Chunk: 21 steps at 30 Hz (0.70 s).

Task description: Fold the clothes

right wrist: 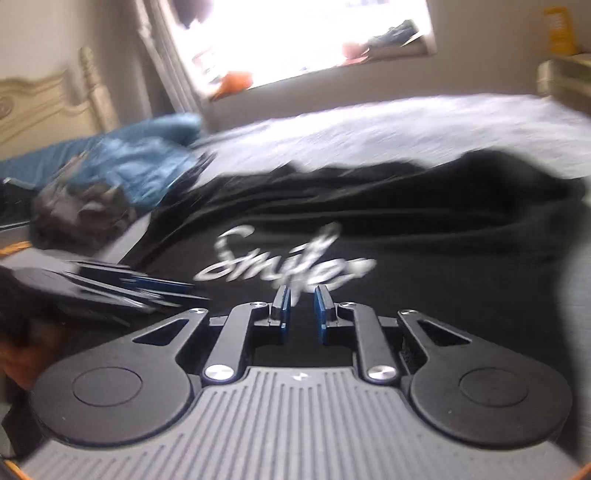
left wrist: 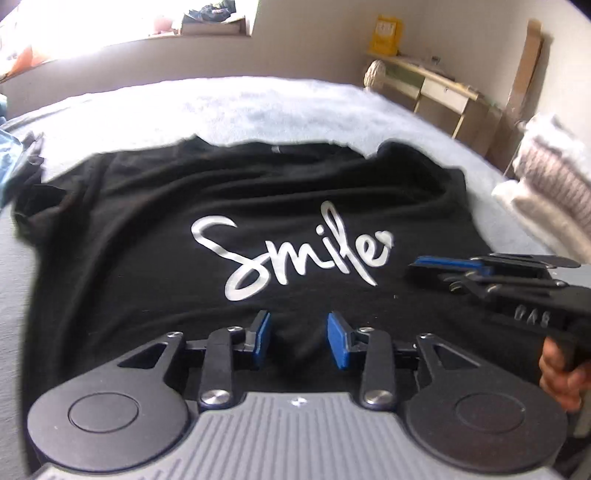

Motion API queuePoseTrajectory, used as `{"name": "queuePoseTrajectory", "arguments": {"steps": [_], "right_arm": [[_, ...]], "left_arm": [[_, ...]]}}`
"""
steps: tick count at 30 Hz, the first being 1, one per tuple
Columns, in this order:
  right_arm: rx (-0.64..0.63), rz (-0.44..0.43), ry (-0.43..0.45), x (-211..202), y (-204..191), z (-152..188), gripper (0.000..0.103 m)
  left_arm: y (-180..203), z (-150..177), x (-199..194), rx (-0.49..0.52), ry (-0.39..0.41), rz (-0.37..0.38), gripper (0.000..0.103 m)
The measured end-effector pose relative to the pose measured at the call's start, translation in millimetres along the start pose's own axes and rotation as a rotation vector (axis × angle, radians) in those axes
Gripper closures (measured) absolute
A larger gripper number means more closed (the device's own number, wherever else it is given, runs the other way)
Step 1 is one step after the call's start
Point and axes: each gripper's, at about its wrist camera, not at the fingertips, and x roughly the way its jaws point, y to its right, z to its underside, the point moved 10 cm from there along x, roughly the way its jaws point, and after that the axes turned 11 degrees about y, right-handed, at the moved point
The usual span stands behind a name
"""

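**Desk:** Over the near hem of a black T-shirt point(left wrist: 229, 192) on a bed point(left wrist: 280, 107), what are the two claws doing?

**Photographer:** Both hover empty. The left claw point(left wrist: 298, 338) has its blue pads parted with only dark cloth showing beyond the gap, nothing pinched. The right claw point(right wrist: 300, 308) is narrowed almost together, yet a slit of daylight stays between its pads and no fabric sits in it. Both tilt downward toward the shirt's lower half, which reads as lining up for a grip on the bottom edge to start a fold.

**Desk:** And the shirt itself?

**Photographer:** Spread front-up across the pale grey bedcover, white "Smile" lettering point(left wrist: 291, 251) in the middle, collar toward the far side, sleeves rumpled. Laid out that way, it looks ready for folding, not yet folded.

**Desk:** What does each camera add?

**Photographer:** The left wrist view catches the right claw side-on at the shirt's right edge, with fingers of the person's hand point(left wrist: 561, 373) round its handle, a knitted cream-and-pink garment point(left wrist: 546, 184) just off the bed's right side, and a pale desk point(left wrist: 436, 86) with a yellow box point(left wrist: 386, 35) by the far wall. The right wrist view, heavily blurred, shows instead a crumpled blue-and-grey clothes pile point(right wrist: 122, 181) left of the shirt, a cream headboard point(right wrist: 48, 107) and a bright window point(right wrist: 303, 40).
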Motion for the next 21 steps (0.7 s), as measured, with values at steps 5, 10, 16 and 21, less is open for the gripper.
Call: {"name": "queuePoseTrajectory", "arguments": {"steps": [5, 10, 16, 21], "right_arm": [[0.100, 0.127, 0.008, 4, 64, 2, 0.093], [0.284, 0.354, 0.072, -35, 161, 5, 0.101], [0.397, 0.398, 0.097, -54, 156, -13, 0.095], [0.294, 0.250, 0.058, 4, 103, -46, 0.095]], "left_arm": [[-70, -15, -2, -0.139, 0.060, -0.125, 0.074], [-149, -15, -25, -0.254, 0.057, -0.246, 0.073], [-184, -33, -54, -0.329, 0.016, -0.310, 0.062], [-161, -85, -23, -0.208, 0.021, -0.251, 0.057]]}}
